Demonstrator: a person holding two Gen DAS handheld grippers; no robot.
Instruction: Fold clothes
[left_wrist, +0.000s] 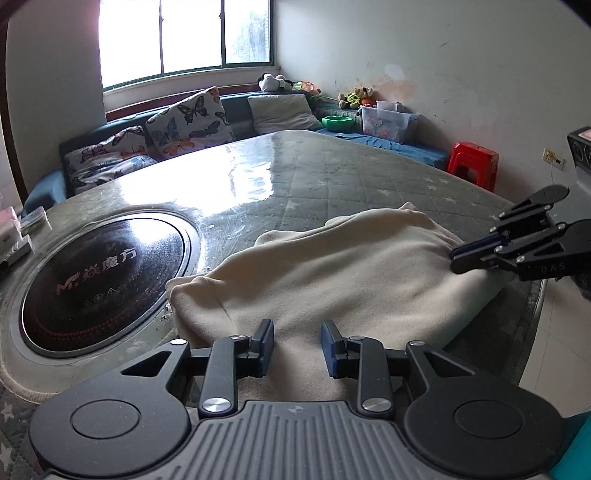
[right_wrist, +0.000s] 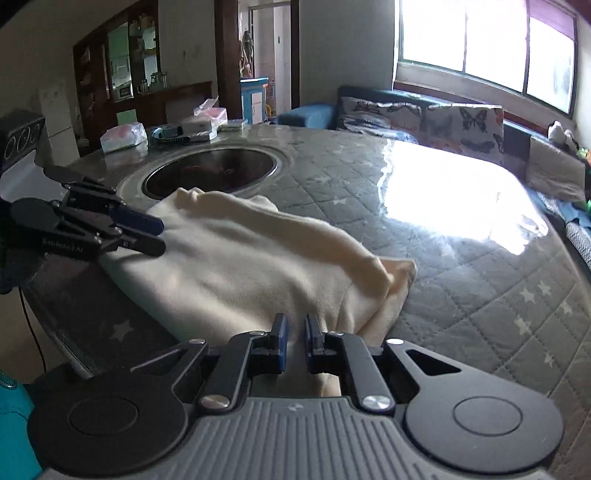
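Observation:
A cream garment lies folded in a thick bundle near the front edge of the round table. In the left wrist view my left gripper is open at the bundle's near edge, fingers apart, cloth lying loose between them. In the right wrist view the left gripper reaches in over the bundle's left end. My right gripper is shut on the garment's other end, with a thin strip of cream cloth between its pads. In the left wrist view the right gripper has its tips against the bundle's right end.
A black round hob is sunk into the table just beyond the garment. Tissue packs and boxes sit at the table's far rim. A sofa with butterfly cushions and a red stool stand behind.

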